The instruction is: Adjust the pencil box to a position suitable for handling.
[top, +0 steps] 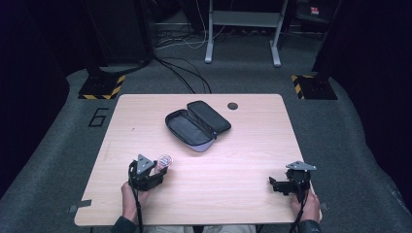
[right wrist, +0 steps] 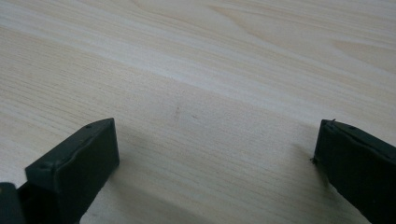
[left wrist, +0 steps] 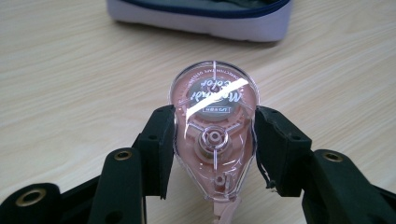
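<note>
Correction tape dispenser (left wrist: pixel 214 135), pink and clear, sits clamped in the left tongs (top: pixel 163 166) just above the counter (top: pixel 243 160), near the open pencil case (top: pixel 197 125). Right tongs (right wrist: pixel 215 154) gape wide, holding nothing. Its smooth, rounded shell could slip free.

Open case (top: pixel 197 125) mid-table (top: pixel 243 194); tape dispenser (top: pixel 164 160) before it, left

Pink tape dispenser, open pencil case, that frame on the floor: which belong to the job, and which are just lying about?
In the job:
- pink tape dispenser, clamped in the left gripper
- open pencil case

Lying about:
- metal frame
- floor cables
- idle right gripper, fingers open
</note>
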Demonstrator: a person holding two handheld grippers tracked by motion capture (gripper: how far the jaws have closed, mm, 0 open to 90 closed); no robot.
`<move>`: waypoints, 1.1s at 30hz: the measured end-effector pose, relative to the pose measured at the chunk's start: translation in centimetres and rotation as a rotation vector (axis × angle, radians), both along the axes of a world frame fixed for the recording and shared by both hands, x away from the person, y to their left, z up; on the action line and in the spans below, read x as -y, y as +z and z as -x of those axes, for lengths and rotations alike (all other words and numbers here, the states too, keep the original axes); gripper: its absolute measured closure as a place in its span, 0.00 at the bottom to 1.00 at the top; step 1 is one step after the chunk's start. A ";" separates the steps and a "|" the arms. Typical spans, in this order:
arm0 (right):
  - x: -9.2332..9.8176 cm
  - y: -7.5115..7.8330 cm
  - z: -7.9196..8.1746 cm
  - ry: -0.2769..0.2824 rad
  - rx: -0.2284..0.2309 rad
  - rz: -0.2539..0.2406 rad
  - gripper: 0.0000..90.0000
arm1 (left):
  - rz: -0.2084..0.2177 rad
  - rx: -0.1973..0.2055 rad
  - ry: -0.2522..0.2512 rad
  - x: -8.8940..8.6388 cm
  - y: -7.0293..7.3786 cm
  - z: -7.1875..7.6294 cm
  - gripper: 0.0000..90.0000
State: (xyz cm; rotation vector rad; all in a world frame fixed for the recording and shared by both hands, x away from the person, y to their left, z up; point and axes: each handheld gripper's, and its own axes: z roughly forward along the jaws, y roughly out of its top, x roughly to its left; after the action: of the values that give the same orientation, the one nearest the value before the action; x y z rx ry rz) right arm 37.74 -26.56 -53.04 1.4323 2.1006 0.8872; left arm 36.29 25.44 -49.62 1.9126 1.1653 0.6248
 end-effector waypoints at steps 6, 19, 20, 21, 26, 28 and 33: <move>0.0 0.0 0.0 0.000 0.001 0.000 0.00 | 0.000 -0.032 0.062 -2.7 -1.0 -0.3 0.56; 0.0 0.0 0.0 0.000 0.000 0.000 0.00 | -0.004 -0.051 0.151 -6.0 -2.2 -0.7 0.55; 0.0 0.0 0.0 0.000 -0.001 0.000 0.00 | -0.007 -0.061 0.145 -6.1 -2.2 -0.7 0.55; 0.0 0.0 0.0 0.000 -0.001 0.000 0.00 | -0.007 -0.061 0.145 -6.1 -2.2 -0.7 0.55; -0.1 0.0 0.0 -0.004 0.000 -0.003 0.00 | -0.007 -0.082 0.131 -6.1 -2.4 -1.0 0.55; 0.0 0.0 0.0 0.001 0.000 0.001 0.00 | -0.006 -0.082 0.126 -5.9 -2.6 -1.1 0.54; 0.0 0.0 0.0 0.001 -0.001 0.001 0.00 | -0.007 -0.100 0.114 -6.0 -2.6 -1.2 0.52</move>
State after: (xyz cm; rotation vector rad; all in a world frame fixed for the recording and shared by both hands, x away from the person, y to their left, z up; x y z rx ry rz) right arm 37.73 -26.54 -53.02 1.4312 2.1020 0.8858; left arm 37.46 31.46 -52.21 1.9118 1.3445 0.6006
